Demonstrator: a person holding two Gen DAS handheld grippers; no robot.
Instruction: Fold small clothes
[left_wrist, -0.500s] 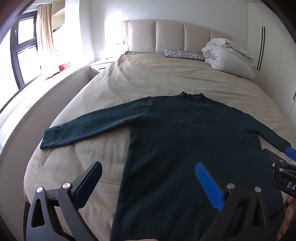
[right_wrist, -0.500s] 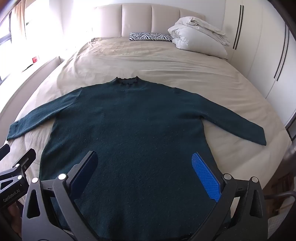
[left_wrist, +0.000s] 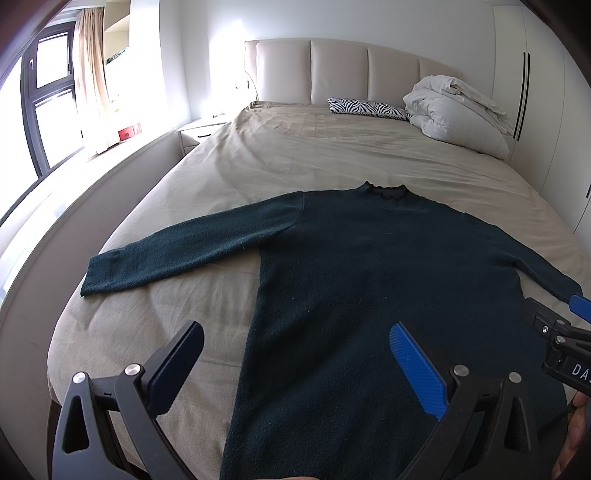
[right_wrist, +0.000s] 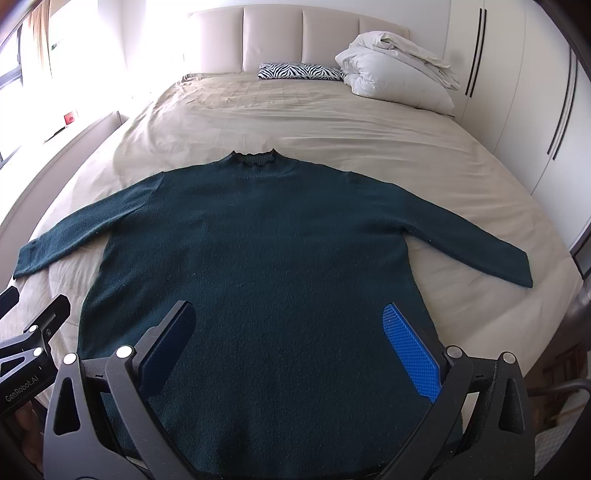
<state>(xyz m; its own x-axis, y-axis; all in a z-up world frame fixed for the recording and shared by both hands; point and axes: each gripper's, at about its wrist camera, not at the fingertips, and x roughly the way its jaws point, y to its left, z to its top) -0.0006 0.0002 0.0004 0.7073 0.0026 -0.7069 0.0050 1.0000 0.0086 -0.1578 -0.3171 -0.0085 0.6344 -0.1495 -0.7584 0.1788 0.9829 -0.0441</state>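
Nothing folded yet: dark green knit sweater (right_wrist: 258, 251) is lying flat on the beige sheet (right_wrist: 295, 118), sleeves out left & right, ruffled collar at far end. I'm hovering my left gripper (left_wrist: 295, 363) & right gripper (right_wrist: 288, 347) over the near hem, both wide, gripping nothing. Fuzzy, soft knit.

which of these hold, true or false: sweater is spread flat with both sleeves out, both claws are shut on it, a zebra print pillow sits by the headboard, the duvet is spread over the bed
1. The dark green sweater lies flat on the bed, both sleeves out. True.
2. Both claws are shut on it. False: the left claw and right claw are open and empty.
3. A zebra print pillow lies by the headboard. True.
4. The white duvet is spread over the bed. False: it is bundled in the far corner.
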